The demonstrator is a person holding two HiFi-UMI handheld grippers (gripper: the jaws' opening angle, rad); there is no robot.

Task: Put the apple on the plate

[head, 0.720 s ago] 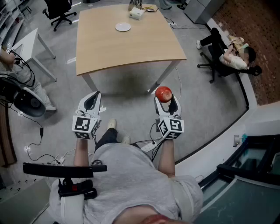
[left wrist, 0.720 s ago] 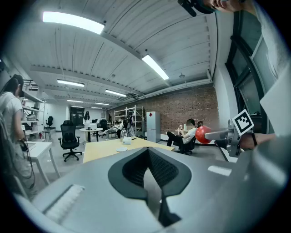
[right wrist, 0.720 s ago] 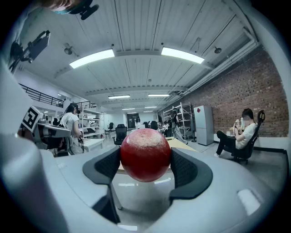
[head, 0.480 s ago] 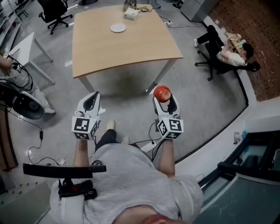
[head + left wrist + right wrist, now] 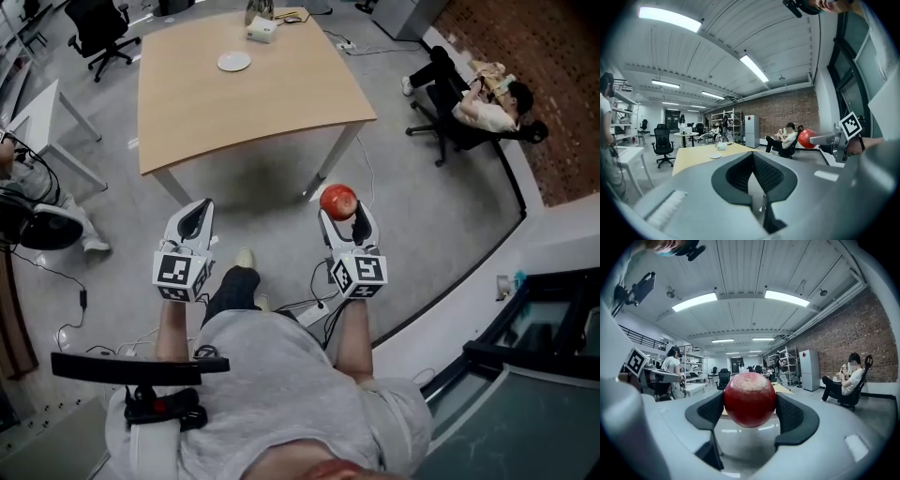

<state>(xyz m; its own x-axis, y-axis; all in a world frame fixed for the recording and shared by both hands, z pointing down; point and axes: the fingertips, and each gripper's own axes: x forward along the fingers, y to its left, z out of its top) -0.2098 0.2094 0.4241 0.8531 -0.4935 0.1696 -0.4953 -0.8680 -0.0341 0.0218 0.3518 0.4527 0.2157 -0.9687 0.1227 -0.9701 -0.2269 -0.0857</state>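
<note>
A red apple (image 5: 338, 201) sits between the jaws of my right gripper (image 5: 340, 210), which is shut on it and held about level above the floor. In the right gripper view the apple (image 5: 750, 399) fills the gap between the two dark pads (image 5: 708, 410). My left gripper (image 5: 197, 212) is shut with nothing in it, level with the right one; its jaws meet at a point in the left gripper view (image 5: 753, 157). The white plate (image 5: 233, 62) lies on the far part of the wooden table (image 5: 281, 98), well ahead of both grippers. The plate (image 5: 715, 156) also shows small in the left gripper view.
A white box (image 5: 262, 30) stands at the table's far end. A person sits on an office chair (image 5: 466, 105) to the right. Another chair (image 5: 94, 23) and a white desk (image 5: 42, 117) are at the left. Cables (image 5: 309, 305) lie on the floor by my feet.
The table and plate have slid left in the head view. Both grippers keep their pose, and the apple stays gripped in the right one.
</note>
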